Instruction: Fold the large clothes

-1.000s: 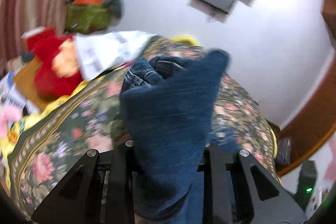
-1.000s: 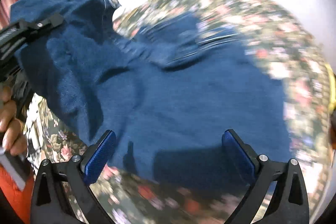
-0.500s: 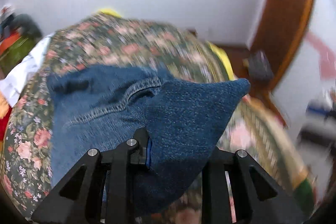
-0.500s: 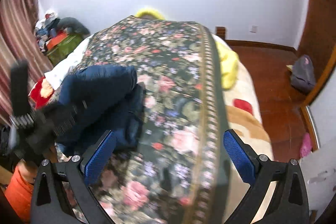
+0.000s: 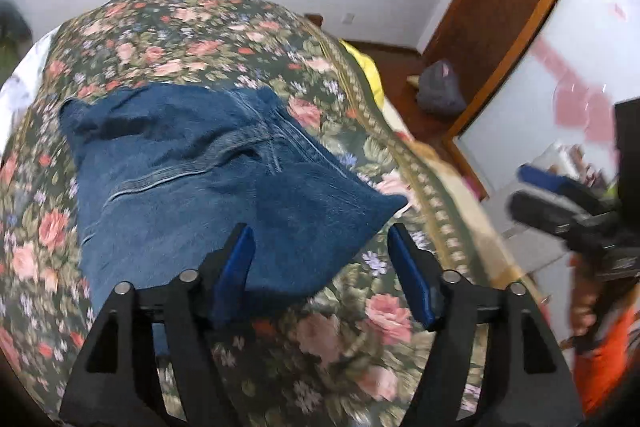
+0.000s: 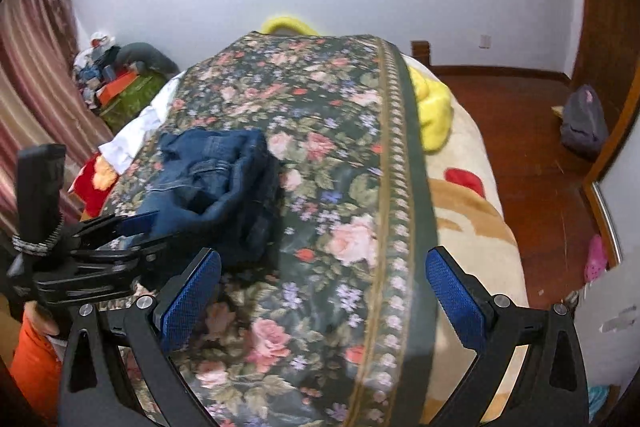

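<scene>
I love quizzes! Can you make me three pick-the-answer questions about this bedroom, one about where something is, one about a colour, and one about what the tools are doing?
1. Where are the jeans?
A. on the floor
B. on the flowery bedspread
C. hanging on the wall

2. What colour are the left tool's finger pads?
A. blue
B. red
C. green

3. How is the right tool?
A. shut on the jeans
B. shut on a pillow
C. open, holding nothing

Answers: 1 B, they lie folded on the bedspread. 2 A, both pads show blue. 3 C, its jaws stand wide apart over bare bedspread.
</scene>
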Motion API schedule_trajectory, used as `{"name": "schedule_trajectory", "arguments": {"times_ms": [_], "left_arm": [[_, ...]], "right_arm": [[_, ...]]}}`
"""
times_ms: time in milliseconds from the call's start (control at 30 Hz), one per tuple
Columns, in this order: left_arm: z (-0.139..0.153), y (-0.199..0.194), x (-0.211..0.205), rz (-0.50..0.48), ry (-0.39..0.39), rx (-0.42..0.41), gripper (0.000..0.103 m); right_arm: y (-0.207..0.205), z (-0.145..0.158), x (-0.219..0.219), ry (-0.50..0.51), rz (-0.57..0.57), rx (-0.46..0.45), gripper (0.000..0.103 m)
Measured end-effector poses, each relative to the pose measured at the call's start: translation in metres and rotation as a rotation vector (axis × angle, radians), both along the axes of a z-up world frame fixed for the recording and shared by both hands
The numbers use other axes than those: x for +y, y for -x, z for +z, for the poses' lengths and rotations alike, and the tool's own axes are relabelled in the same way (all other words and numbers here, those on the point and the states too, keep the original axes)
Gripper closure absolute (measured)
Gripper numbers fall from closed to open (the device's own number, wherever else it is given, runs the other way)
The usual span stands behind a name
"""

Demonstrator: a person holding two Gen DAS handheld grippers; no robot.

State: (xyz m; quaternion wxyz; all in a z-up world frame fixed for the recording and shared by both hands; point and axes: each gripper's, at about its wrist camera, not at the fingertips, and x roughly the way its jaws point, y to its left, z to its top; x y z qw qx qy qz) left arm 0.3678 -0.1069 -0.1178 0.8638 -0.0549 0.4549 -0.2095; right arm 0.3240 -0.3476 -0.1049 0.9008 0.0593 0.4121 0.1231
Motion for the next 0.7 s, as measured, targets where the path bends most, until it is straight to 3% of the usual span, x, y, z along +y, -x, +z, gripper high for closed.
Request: {"name": "schedule_trajectory", "arguments": {"times_ms": [133, 200, 267, 333, 500, 567, 700], "left_arm": [[0.025, 0.012, 0.042, 0.085, 0.001, -0.06, 0.031], [0.028, 0.015, 0.062, 0.142, -0.049, -0.098, 0.023], [0.023, 0.014, 0.084, 0.207, -0.125, -0.113, 0.022], [0.01, 0.011, 0.1, 0.244, -0.153, -0.089, 0.022], [-0.047, -0.001, 0.118, 0.257, -0.204, 0.052, 0.021], [-0.062, 0.003, 0.119, 0.246, -0.181, 0.062, 0.019], [-0.081, 0.01, 0.117, 0.239, -0.124, 0.076, 0.01]], "right_arm": [[-0.007, 0.013, 0.032, -0.02, 0.068, -0.022, 0.001], [-0.014, 0.015, 0.053, -0.031, 0.108, -0.019, 0.0], [-0.025, 0.012, 0.078, -0.04, 0.155, -0.01, 0.0], [-0.037, 0.004, 0.097, -0.048, 0.183, 0.014, 0.0], [-0.075, -0.048, 0.122, -0.013, 0.155, 0.166, 0.0], [-0.082, -0.074, 0.116, 0.01, 0.131, 0.234, 0.0], [-0.077, -0.114, 0.09, -0.055, 0.131, 0.331, 0.0]]}}
